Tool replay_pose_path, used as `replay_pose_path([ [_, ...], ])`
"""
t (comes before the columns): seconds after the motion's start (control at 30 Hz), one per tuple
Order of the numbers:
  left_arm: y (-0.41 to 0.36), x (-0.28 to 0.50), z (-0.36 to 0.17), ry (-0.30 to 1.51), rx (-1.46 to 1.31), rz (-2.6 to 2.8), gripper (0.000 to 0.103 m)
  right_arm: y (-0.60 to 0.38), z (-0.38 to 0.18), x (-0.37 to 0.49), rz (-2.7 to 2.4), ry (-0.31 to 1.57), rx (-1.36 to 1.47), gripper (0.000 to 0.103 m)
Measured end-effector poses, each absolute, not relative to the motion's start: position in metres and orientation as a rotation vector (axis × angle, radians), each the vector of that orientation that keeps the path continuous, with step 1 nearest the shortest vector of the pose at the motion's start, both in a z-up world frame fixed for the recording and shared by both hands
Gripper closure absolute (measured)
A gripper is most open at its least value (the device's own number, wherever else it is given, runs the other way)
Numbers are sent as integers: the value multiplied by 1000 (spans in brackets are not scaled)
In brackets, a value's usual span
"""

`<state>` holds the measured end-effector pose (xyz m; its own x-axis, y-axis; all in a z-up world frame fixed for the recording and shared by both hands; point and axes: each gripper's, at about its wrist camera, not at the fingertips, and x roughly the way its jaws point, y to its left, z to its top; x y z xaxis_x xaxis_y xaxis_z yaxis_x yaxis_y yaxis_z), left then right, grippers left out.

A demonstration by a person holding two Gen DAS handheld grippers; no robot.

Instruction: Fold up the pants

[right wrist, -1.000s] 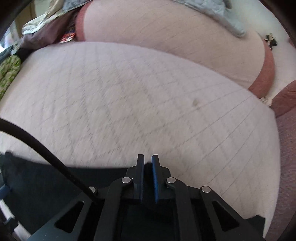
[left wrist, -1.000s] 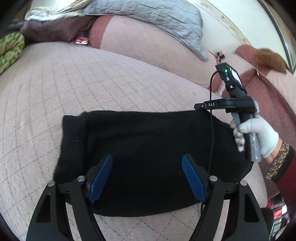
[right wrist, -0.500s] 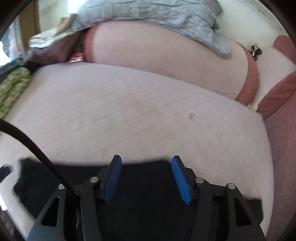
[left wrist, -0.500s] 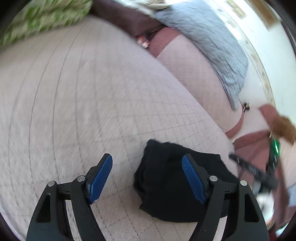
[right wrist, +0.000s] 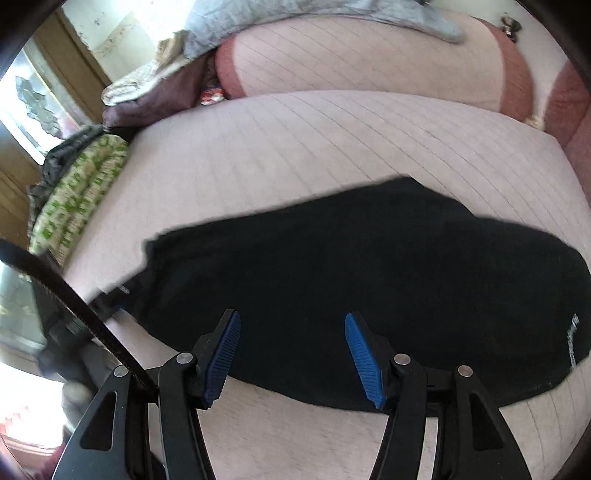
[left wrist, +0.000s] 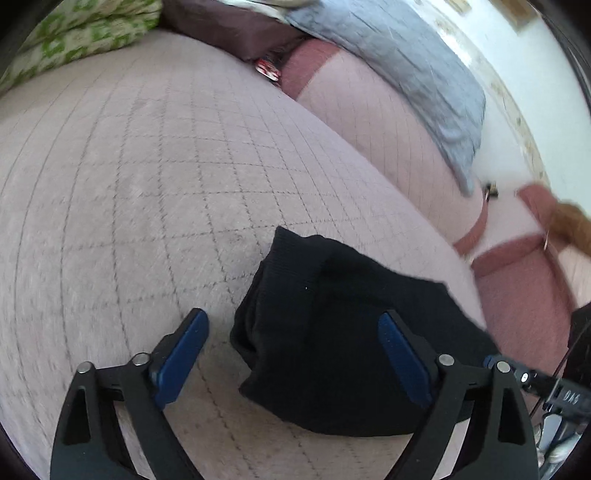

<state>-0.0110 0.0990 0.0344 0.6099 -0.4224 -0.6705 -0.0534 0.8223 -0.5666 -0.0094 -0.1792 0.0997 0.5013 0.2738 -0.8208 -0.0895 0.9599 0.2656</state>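
The black pants [left wrist: 343, 332] lie folded in a flat bundle on the pale quilted sofa seat [left wrist: 147, 184]. In the right wrist view the pants [right wrist: 369, 266] stretch across the seat, with a small white label at their right end. My left gripper [left wrist: 293, 354] is open and empty, above the left end of the bundle. My right gripper [right wrist: 291, 354] is open and empty, over the near edge of the pants. Part of the right tool shows at the left wrist view's lower right edge [left wrist: 554, 391].
The sofa backrest [left wrist: 388, 122] carries a grey-blue quilt [left wrist: 406, 55]. A green patterned cushion [right wrist: 77, 192] and dark cloths [left wrist: 229, 26] lie at the seat's left end. A reddish-pink armrest [left wrist: 524, 291] bounds the right. A black cable [right wrist: 74, 302] crosses the right wrist view.
My right gripper went from shut to open and pulled back off the pants. My left gripper swung to the left end of the bundle and stayed open.
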Motion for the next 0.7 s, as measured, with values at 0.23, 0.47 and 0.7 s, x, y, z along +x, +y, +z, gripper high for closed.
replay_pose_path([
  [0.23,121,-14,18,979,-788,-289,79,-84,125,54,438,1152,75,33],
  [0.47,121,-14,19,974,-810,-281,74,21,87,111,389,1377,-202,33],
  [0.7,110,-14,22,949,-828,-275,57,62,40,138,289,1526,-340,33],
])
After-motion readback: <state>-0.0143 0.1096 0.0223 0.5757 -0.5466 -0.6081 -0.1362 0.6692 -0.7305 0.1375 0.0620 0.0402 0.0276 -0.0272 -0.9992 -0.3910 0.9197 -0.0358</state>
